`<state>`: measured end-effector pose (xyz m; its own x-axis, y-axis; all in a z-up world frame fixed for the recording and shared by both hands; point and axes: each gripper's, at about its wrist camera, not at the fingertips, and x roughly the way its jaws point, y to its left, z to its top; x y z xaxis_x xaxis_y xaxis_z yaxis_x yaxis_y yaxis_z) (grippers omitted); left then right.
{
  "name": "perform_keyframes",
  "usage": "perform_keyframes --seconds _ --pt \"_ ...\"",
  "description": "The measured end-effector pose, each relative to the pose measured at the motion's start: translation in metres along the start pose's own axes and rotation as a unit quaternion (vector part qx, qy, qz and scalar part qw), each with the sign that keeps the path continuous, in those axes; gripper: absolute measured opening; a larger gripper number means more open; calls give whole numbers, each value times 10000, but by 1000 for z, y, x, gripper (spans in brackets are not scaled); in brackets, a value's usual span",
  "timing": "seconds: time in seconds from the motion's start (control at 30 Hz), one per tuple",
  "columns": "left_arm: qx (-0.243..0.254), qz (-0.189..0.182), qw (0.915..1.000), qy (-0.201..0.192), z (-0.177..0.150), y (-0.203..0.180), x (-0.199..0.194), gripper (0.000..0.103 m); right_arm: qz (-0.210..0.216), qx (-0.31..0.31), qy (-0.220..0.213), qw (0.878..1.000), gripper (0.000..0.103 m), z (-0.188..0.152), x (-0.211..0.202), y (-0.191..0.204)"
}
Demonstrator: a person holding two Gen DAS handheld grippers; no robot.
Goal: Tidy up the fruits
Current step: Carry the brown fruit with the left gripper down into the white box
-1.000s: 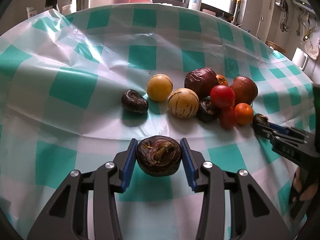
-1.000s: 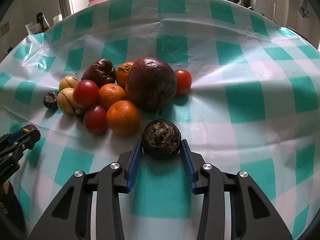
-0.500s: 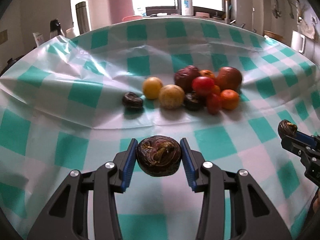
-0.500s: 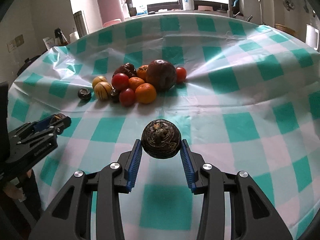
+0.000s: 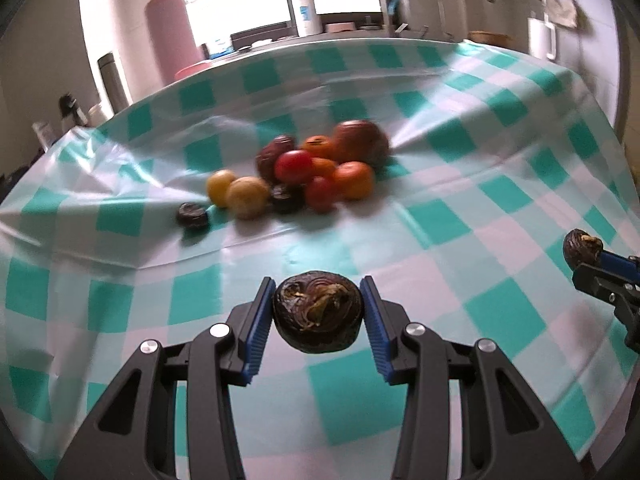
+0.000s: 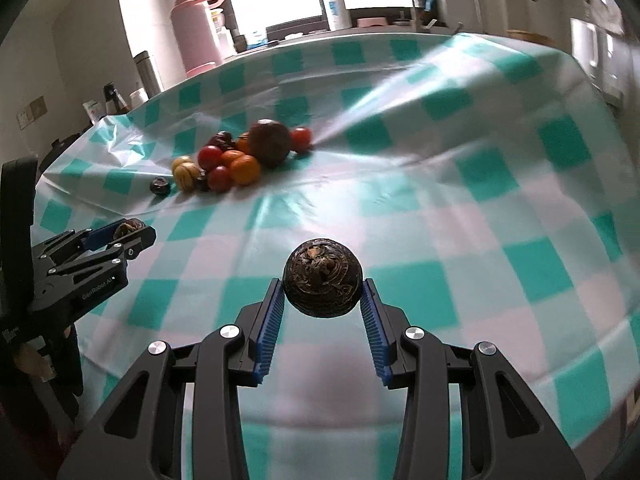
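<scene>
The left gripper [image 5: 318,312] is seen closed on a dark, wrinkled fruit [image 5: 318,312]; both blue pads [image 5: 258,332] are pressed against its sides, and the jaws stand only as far apart as the fruit is wide. The fruit is held clear of the checked cloth [image 5: 440,216], on the near side of the fruit pile [image 5: 304,172] and well apart from it.

The right gripper [image 6: 323,304] is likewise closed on a second dark fruit [image 6: 323,280] — rounder, with a ridged, curled top. It is pinched between the blue pads [image 6: 272,328] near their tips and is carried above the cloth [image 6: 460,200], well apart from the pile [image 6: 240,156] and to the near right of it.

In the left wrist view the right gripper [image 5: 608,276] is seen at the frame's right edge, its fruit [image 5: 582,246] at the tip. In the right wrist view the left gripper [image 6: 100,248] is seen at the left edge, with its fruit [image 6: 130,227] partly hidden between the fingers.

The pile is noted on the far half of the cloth: a large dark-red fruit [image 6: 270,142] at the back, oranges [image 6: 245,170] and red tomatoes [image 6: 210,156] in front of it, two yellow fruits [image 6: 186,172] at the pile's left. One small dark fruit [image 6: 160,186] lies alone just left of the yellow ones.

Behind the pile, past the cloth's far edge — a pink flask [image 6: 196,36] and a white bottle [image 6: 336,0] are recorded by the window.
</scene>
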<state>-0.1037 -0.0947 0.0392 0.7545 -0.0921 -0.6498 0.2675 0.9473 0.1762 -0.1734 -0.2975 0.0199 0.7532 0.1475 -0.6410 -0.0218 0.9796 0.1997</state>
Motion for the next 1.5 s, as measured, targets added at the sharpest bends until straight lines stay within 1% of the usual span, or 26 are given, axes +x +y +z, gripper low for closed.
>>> perform_keyframes --seconds 0.17,0.37,0.43,0.6,0.77,0.93,1.03,1.13,1.23,1.27,1.3,1.33,1.43,1.5 --pt "332 -177 9993 24 -2 -33 -10 44 -104 195 -78 9997 40 -19 -19 -32" --pt "818 -542 9952 71 -6 -83 -24 44 -293 449 -195 9984 40 -42 -45 -67" --pt "1040 -644 9925 57 -9 -103 -30 44 -371 554 -235 9975 40 -51 -56 -81" --pt "1615 -895 9828 58 -15 -152 -42 44 -550 777 -378 9947 40 -72 -82 -110" --pt "2122 -1144 9705 33 -19 -194 -54 44 -807 993 -428 9909 40 -94 -102 -137" --pt "2690 -1470 9519 7 -33 -242 -70 44 -1085 1376 -364 9839 40 -121 -116 -169" --pt "3068 -1664 9371 21 -46 -274 -78 44 -1261 1692 -267 9771 40 -139 -120 -191" --pt "3382 -1827 9231 66 -60 -298 -84 44 -1461 1833 -141 9720 40 -154 -119 -204" --pt "3744 -1915 9073 -19 -78 -323 -91 44 -1578 2025 51 9665 40 -170 -114 -218" --pt "3842 -1903 9034 -106 -83 -329 -94 44 -1641 2113 154 9634 40 -176 -111 -223" --pt "3955 -2062 8950 -50 -89 -338 -96 44 -1725 2164 232 9607 40 -181 -109 -227" --pt "4007 -2147 8907 19 -94 -344 -97 44 -1783 2206 283 9585 40 -185 -108 -231" --pt "4234 -2277 8768 -71 -110 -358 -102 44 -1808 2392 333 9534 40 -196 -108 -243" --pt "4296 -2420 8699 -71 -120 -364 -99 44 -1949 2468 448 9482 40 -205 -105 -252"
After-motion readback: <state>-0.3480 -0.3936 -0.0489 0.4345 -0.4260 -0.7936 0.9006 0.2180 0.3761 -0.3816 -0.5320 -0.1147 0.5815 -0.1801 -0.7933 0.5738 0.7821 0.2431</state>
